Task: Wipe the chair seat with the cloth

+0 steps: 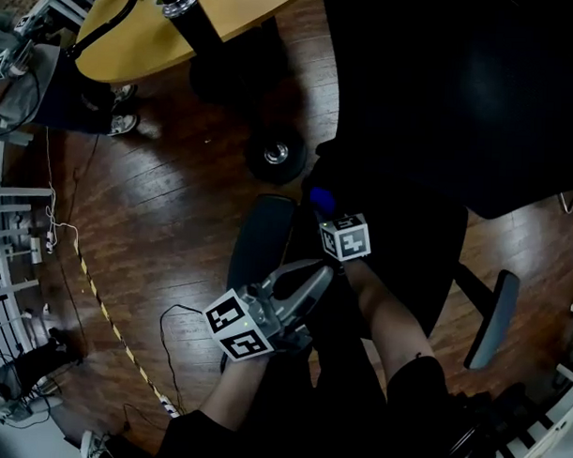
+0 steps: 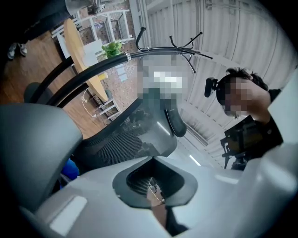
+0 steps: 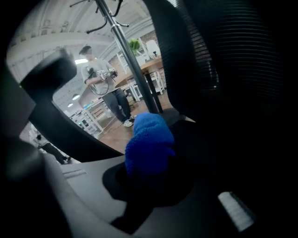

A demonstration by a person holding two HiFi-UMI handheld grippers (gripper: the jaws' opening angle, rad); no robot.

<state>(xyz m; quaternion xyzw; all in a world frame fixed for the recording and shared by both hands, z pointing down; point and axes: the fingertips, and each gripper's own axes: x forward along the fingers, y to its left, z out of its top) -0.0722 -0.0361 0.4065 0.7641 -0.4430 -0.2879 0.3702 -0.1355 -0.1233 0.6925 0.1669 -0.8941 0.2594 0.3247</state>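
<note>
Right now your right gripper (image 1: 321, 206) is clamped on the blue cloth (image 1: 317, 196) by the chair seat's (image 1: 413, 247) left edge, near the armrest (image 1: 260, 239). Your left gripper (image 1: 313, 282) is closed on nothing, just beside that armrest. Dark wooden floor (image 1: 175, 201) surrounds the chair, and a yellow bench (image 1: 153, 31) stands beyond it.

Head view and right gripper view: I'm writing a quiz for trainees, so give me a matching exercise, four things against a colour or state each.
Things:
1 cloth
2 table top
3 floor
4 right tool

Colours or states:
A dark brown boards
B blue
C shut on the cloth
D yellow

Pairs: 1-B, 2-D, 3-A, 4-C.
</note>
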